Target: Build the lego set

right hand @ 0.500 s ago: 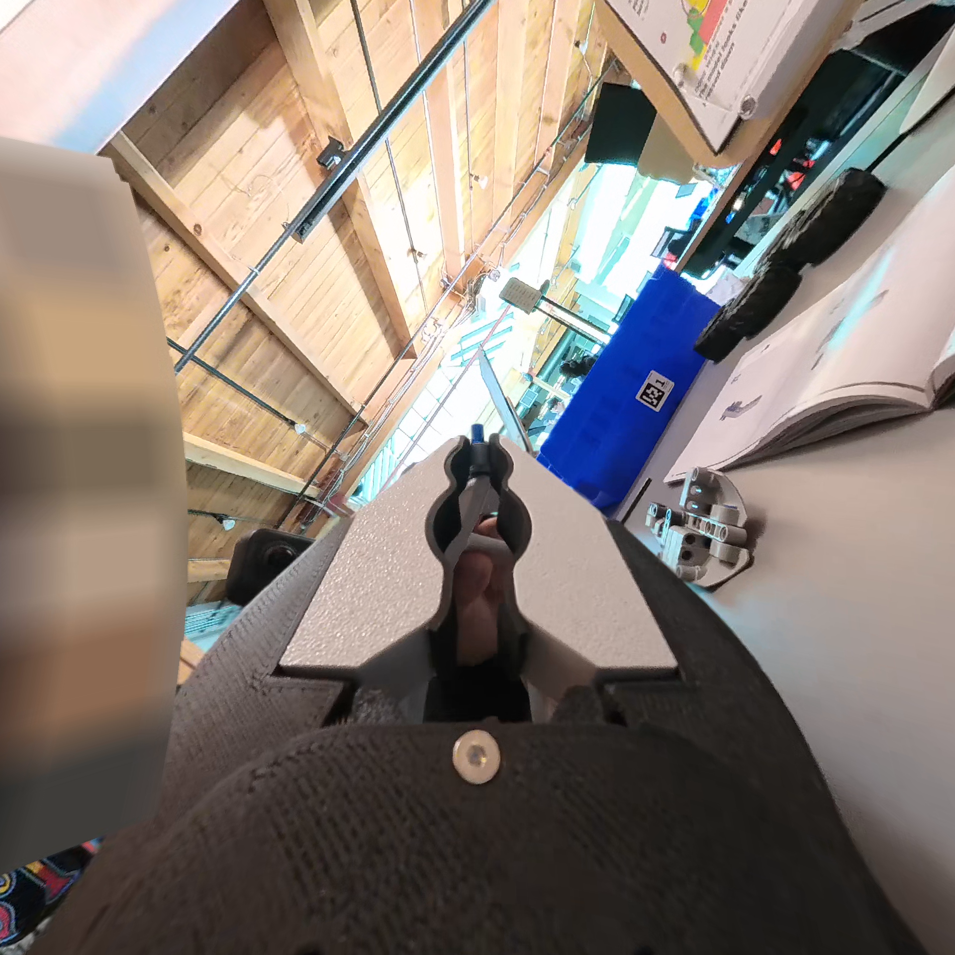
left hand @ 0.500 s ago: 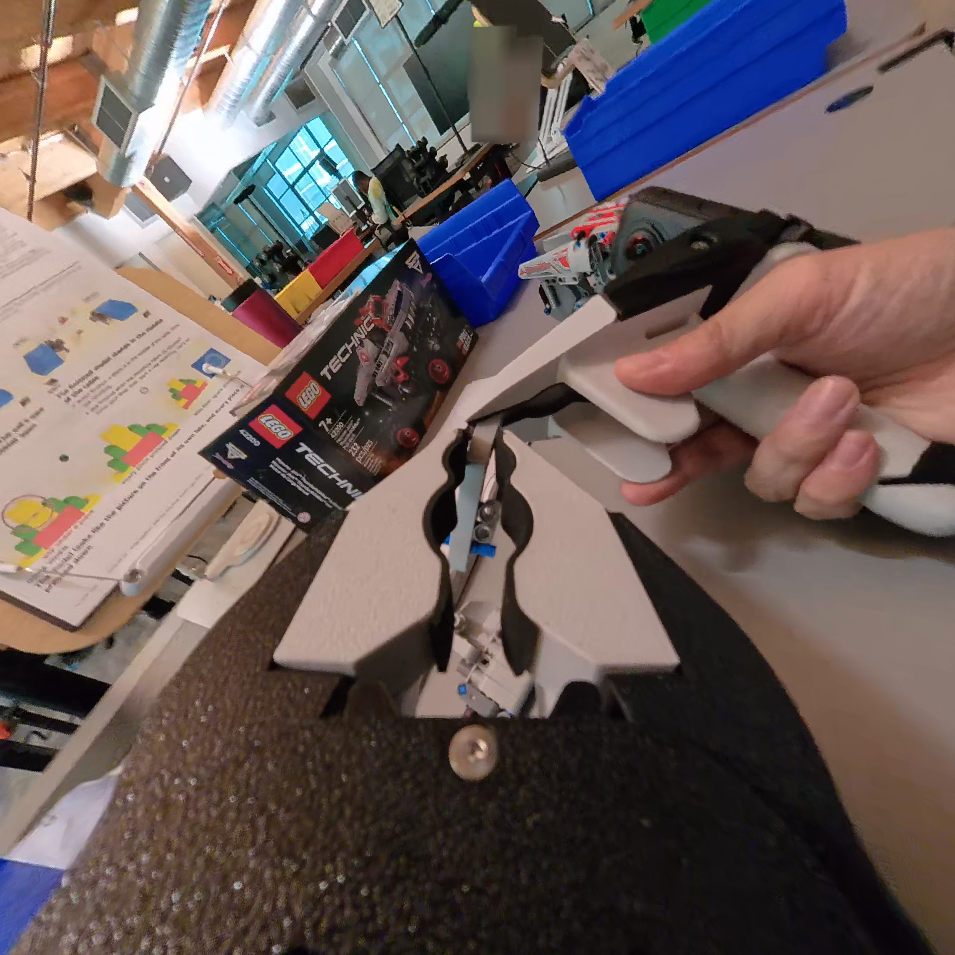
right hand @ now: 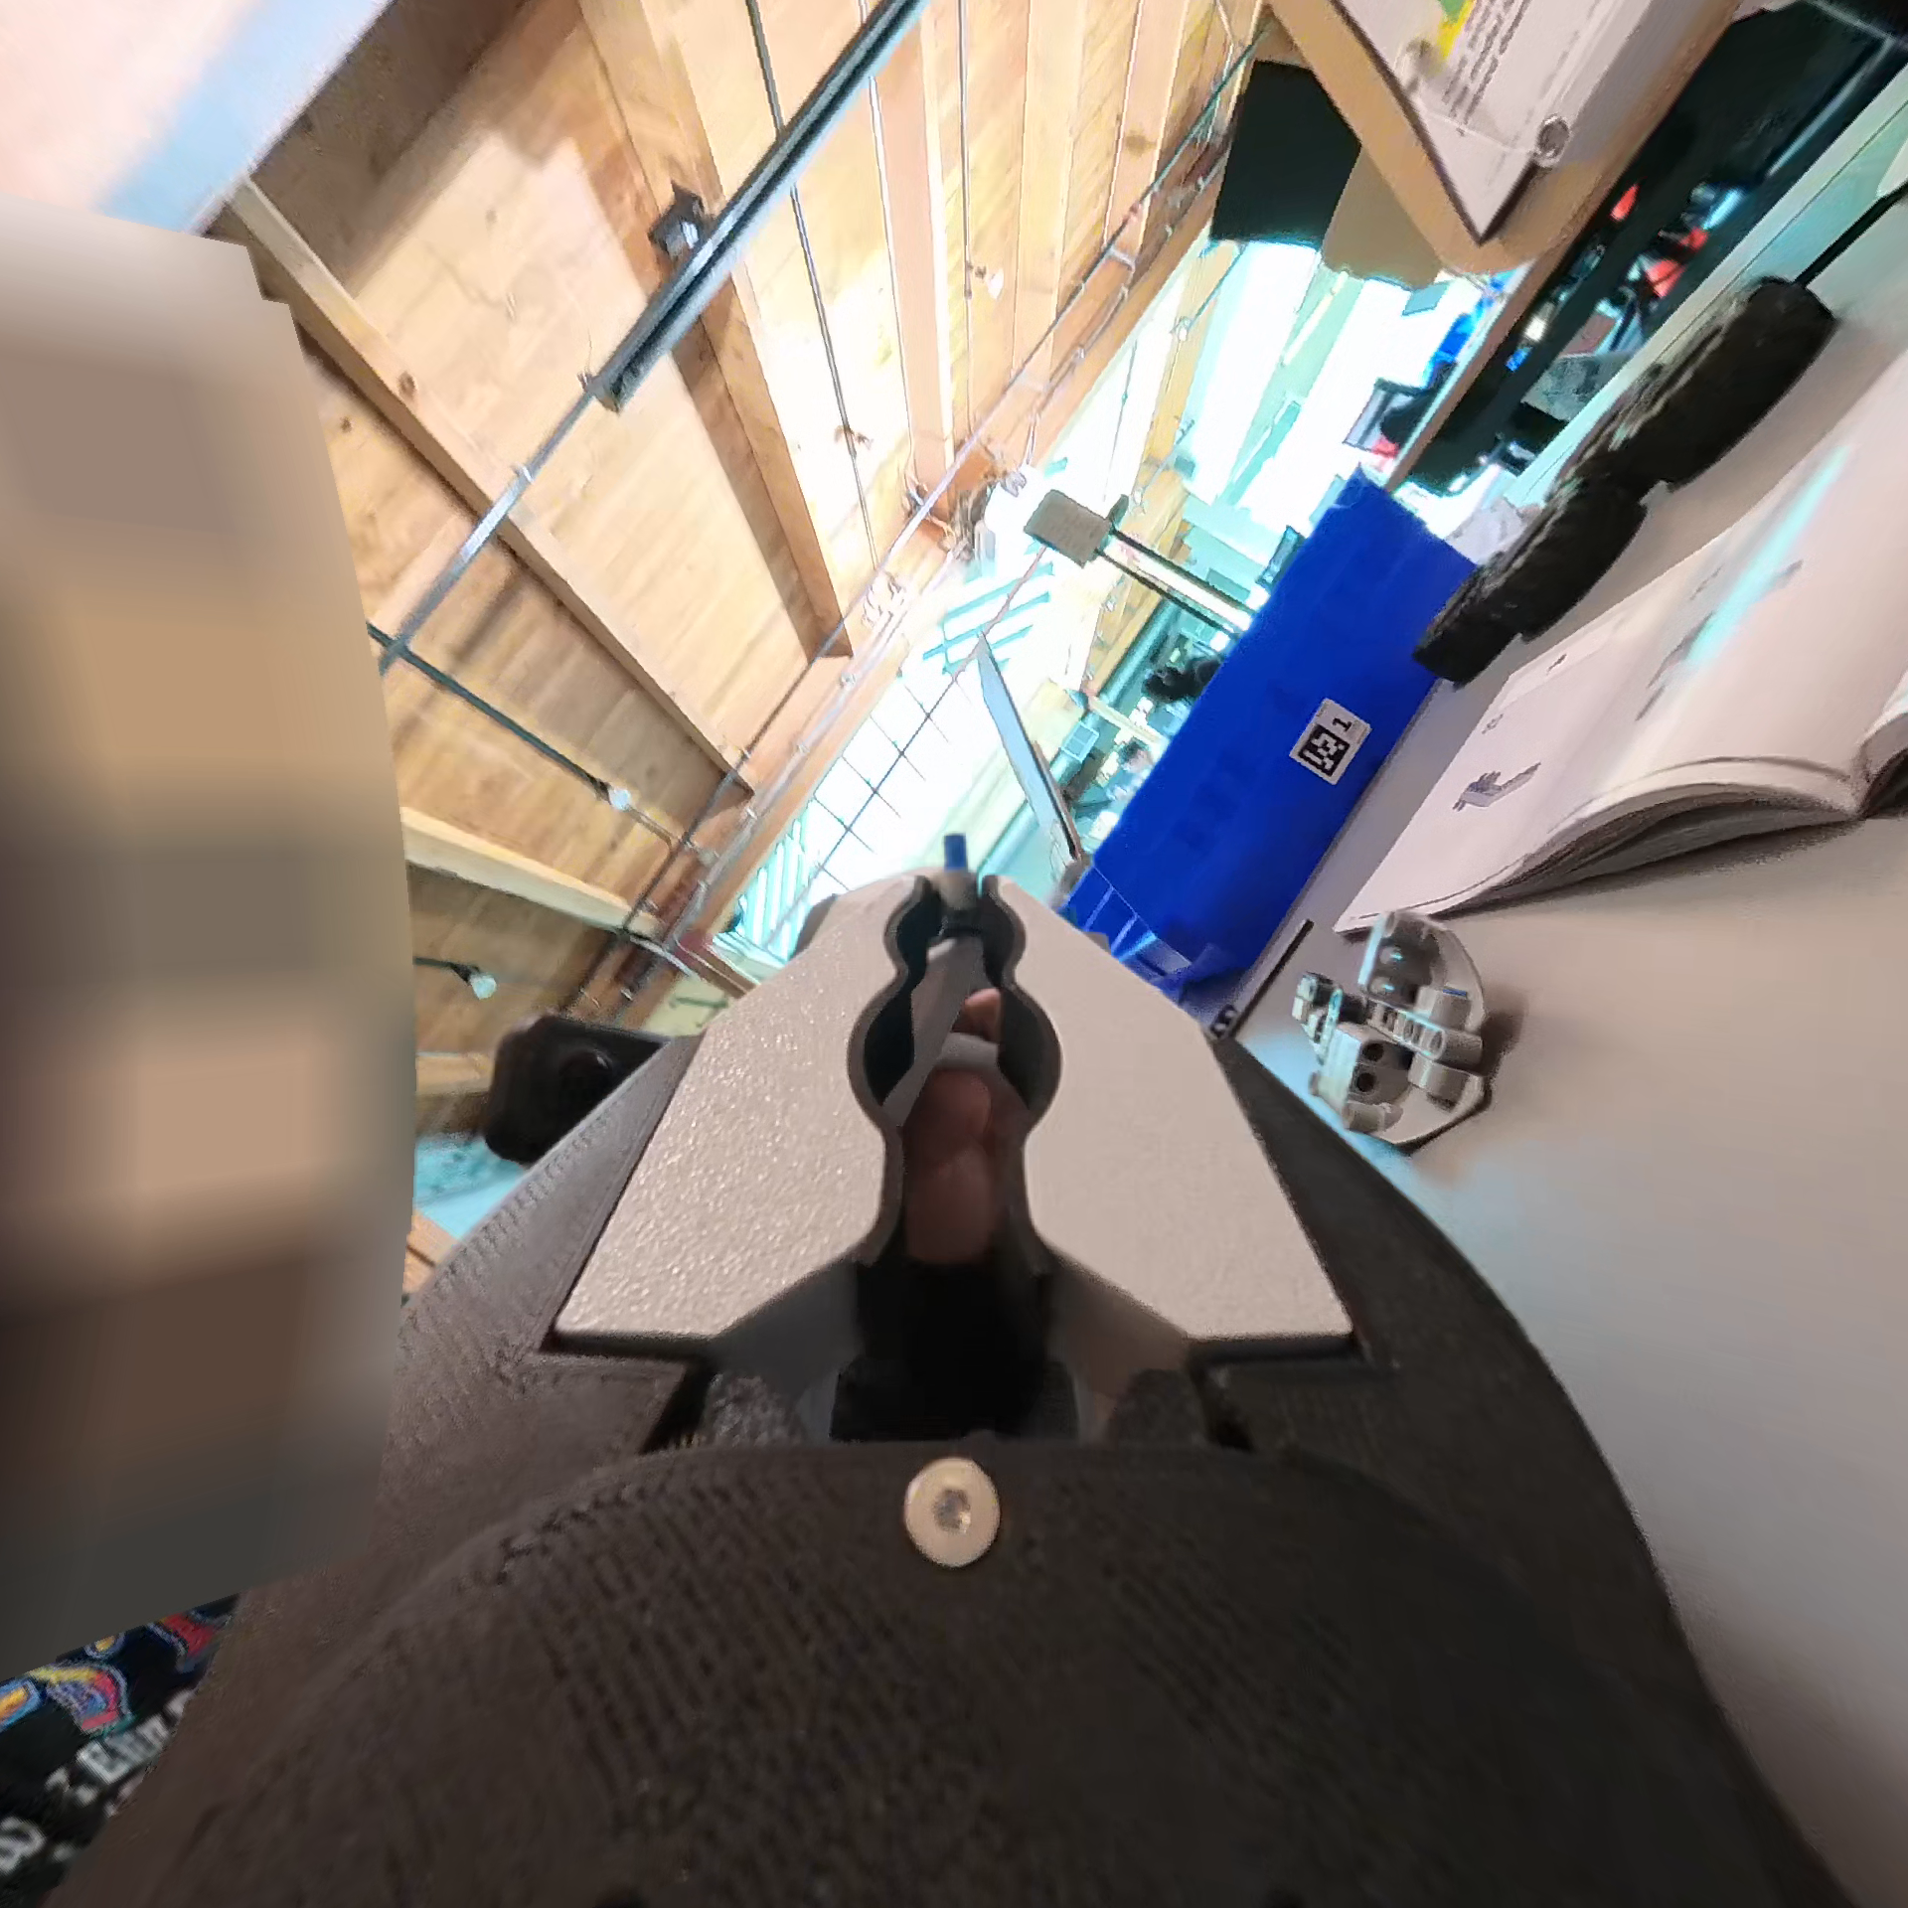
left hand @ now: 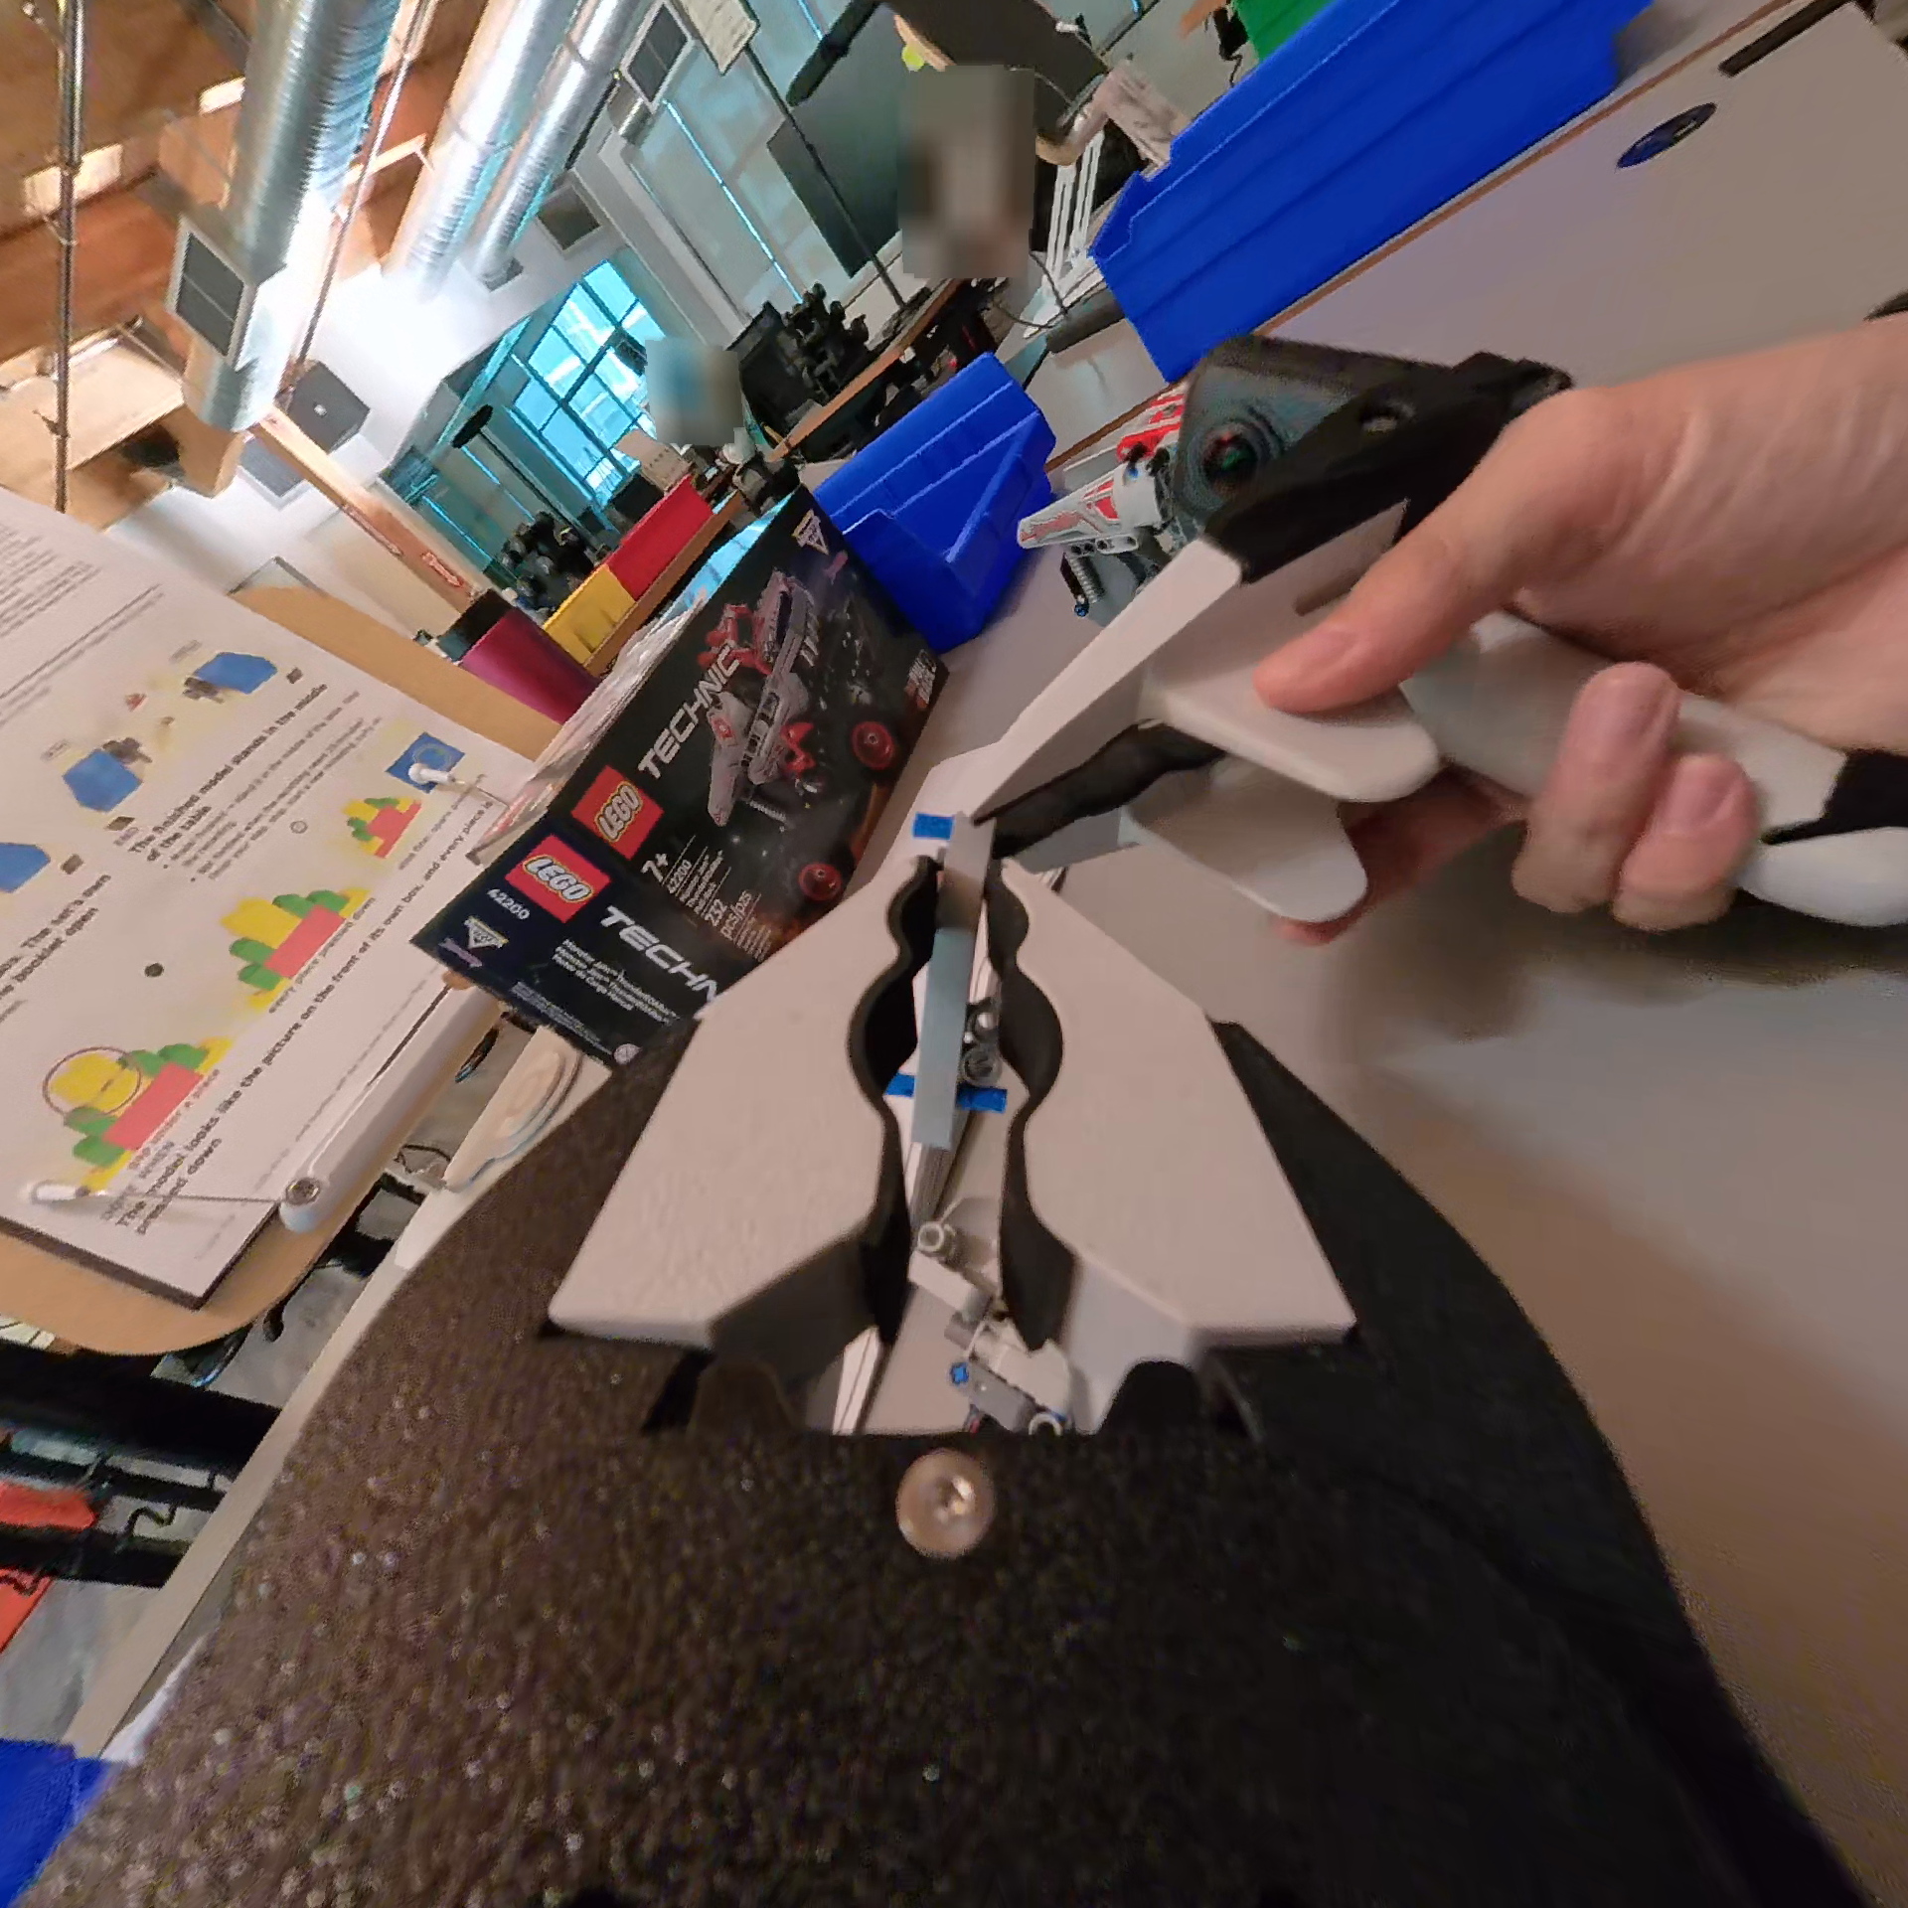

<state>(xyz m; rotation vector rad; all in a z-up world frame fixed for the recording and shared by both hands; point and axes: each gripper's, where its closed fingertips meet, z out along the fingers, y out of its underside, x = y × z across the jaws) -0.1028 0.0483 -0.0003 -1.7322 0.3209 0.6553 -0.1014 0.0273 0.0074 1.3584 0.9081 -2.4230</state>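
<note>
Here, in the left wrist view, your left hand-held gripper [left hand: 955,898] pinches one long grey lego beam with blue pins [left hand: 942,1032] above the grey surface [left hand: 1549,1187]. The right hand-held gripper [left hand: 996,816] meets the beam's top, your hand [left hand: 1611,661] wrapped around its handle. One black lego box [left hand: 712,816] stands behind.

In the right wrist view, the right one grips that beam, tilted upward; one grey lego subassembly [right hand: 1389,1032] lies beside one open white booklet [right hand: 1693,723].

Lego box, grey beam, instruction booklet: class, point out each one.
Lego box [left hand: 712,826], left wrist view, on its black front face.
Grey beam [left hand: 945,1017], left wrist view, mid-length between the fingers.
Instruction booklet [right hand: 1693,723], right wrist view, on the open page.
</note>
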